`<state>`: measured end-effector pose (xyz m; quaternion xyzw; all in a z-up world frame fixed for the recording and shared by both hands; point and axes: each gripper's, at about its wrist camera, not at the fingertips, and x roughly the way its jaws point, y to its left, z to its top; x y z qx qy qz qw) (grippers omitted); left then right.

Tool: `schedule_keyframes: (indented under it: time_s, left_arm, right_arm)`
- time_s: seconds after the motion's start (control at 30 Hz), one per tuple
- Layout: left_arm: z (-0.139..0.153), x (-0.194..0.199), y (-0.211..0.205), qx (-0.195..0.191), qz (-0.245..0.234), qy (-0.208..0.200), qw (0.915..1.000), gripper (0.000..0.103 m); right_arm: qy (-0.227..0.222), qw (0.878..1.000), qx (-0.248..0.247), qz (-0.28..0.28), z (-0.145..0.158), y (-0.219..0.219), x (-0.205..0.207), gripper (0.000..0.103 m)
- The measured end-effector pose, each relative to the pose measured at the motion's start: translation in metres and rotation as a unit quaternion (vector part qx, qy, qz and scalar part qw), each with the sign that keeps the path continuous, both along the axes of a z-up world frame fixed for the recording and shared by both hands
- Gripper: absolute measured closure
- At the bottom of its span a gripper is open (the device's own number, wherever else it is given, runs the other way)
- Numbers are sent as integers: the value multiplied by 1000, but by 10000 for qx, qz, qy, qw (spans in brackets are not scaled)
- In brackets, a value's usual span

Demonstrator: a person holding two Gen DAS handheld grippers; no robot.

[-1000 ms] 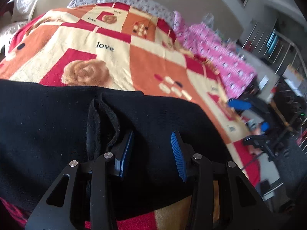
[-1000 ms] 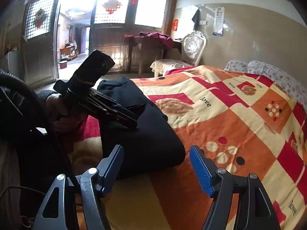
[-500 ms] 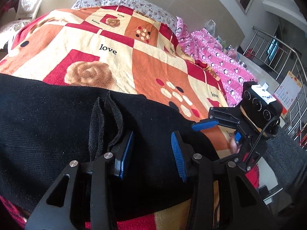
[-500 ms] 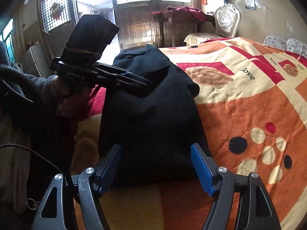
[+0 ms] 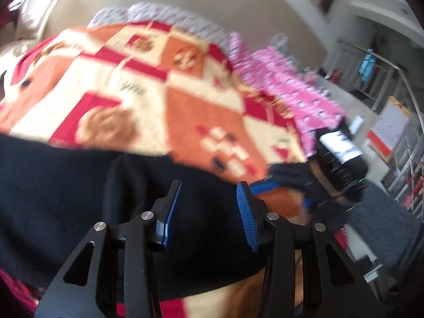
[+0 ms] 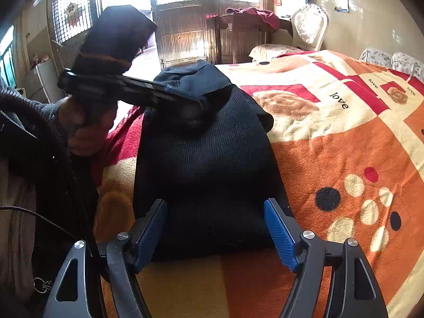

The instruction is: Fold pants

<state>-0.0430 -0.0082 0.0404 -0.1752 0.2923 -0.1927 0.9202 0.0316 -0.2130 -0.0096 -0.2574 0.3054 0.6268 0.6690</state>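
On the bed's blanket point(image 6: 344, 137), printed "love", your left gripper point(image 5: 209, 212) is opening over the black pants point(image 6: 212, 164); your right gripper point(image 6: 216, 228) gapes, holding nothing.

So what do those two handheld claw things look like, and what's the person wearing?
Each gripper, left and right, is a black frame of cut-out arms with silver rivets and two fingers with ribbed blue pads. A thin black cable trails near the person's dark grey knit sleeve.
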Motion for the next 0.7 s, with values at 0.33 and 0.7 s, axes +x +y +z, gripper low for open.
schedule_keyframes:
  time_s: [0.33,0.7]
  left_arm:
    - [-28,40,41,275,822,730,9936,88]
    - [-1,23,-42,482,-152,34,9987,61]
  right_arm:
    - [-118,9999,27,-23,1,-2,-2,31]
    - [-24,10000,37,-15,1,-1,1,31]
